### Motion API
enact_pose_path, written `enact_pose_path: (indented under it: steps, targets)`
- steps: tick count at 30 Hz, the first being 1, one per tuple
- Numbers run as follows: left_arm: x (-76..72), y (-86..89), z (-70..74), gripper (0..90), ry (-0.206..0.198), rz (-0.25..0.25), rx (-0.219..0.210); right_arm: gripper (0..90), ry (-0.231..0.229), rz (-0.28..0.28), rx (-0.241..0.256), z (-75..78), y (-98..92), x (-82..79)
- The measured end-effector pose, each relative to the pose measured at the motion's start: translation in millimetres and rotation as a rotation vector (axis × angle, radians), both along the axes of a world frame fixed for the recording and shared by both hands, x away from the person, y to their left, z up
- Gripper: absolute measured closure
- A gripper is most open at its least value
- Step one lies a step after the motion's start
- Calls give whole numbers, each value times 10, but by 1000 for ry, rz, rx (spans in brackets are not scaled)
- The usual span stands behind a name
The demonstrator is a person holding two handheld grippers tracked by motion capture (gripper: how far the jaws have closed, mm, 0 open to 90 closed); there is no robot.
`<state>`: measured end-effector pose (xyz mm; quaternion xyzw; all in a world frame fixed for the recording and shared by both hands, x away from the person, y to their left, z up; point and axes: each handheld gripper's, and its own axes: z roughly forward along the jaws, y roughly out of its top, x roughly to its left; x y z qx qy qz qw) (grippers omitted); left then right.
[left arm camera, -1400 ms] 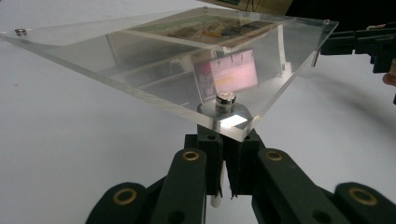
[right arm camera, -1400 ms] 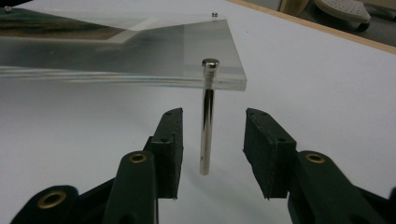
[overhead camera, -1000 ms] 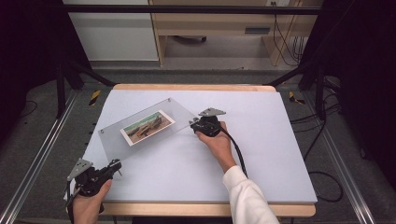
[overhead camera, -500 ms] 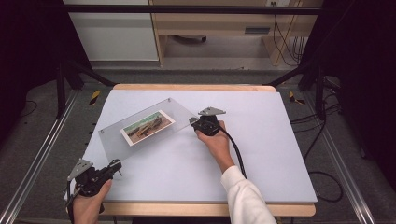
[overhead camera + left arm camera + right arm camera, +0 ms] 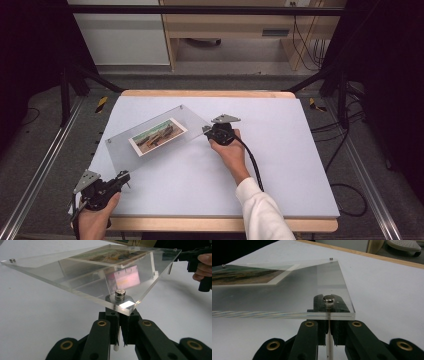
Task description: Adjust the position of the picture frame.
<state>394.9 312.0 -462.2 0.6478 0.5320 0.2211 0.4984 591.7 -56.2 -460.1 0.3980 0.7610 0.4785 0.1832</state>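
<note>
1. The table (image 5: 300,150) carries a clear picture frame (image 5: 155,137), raised off the surface, its long axis running from the near-left corner to the far-right one.
2. The left gripper (image 5: 122,177) is clamped on the near-left corner post.
3. The right gripper (image 5: 207,131) is clamped on the opposite corner post; both are equally engaged.

A clear acrylic frame (image 5: 160,137) holds a landscape photo (image 5: 157,136), with small metal studs at its corners. It is held above the white table (image 5: 280,150), slightly tilted, by two opposite corners
</note>
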Motion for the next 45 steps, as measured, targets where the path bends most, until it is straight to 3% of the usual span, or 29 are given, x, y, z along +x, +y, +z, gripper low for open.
enact_pose_path:
  steps: [3, 7, 16, 19, 27, 35, 45]
  targets:
    - [1, -4, 10, 820, -9, 6, 15, 839, 5, -2, 1, 8, 9, -2]
    - [24, 7, 4, 806, -9, 20, -3, 839, 3, 6, -4, 17, 17, 0]
    - [31, 39, 69, 843, -47, 44, 6, 848, -19, 1, -20, 104, 60, -17]
    - [24, 48, 134, 836, -71, 58, 27, 850, -29, 6, -22, 171, 73, -29]
    - [9, 31, 356, 817, -117, 64, 30, 851, -56, 12, -20, 404, 42, -92]
    - [69, -120, 579, 817, -155, 26, 37, 851, -75, -29, -3, 602, -175, -208]
    - [237, -462, 807, 815, -197, -77, 42, 849, -114, -130, 15, 861, -684, -499]
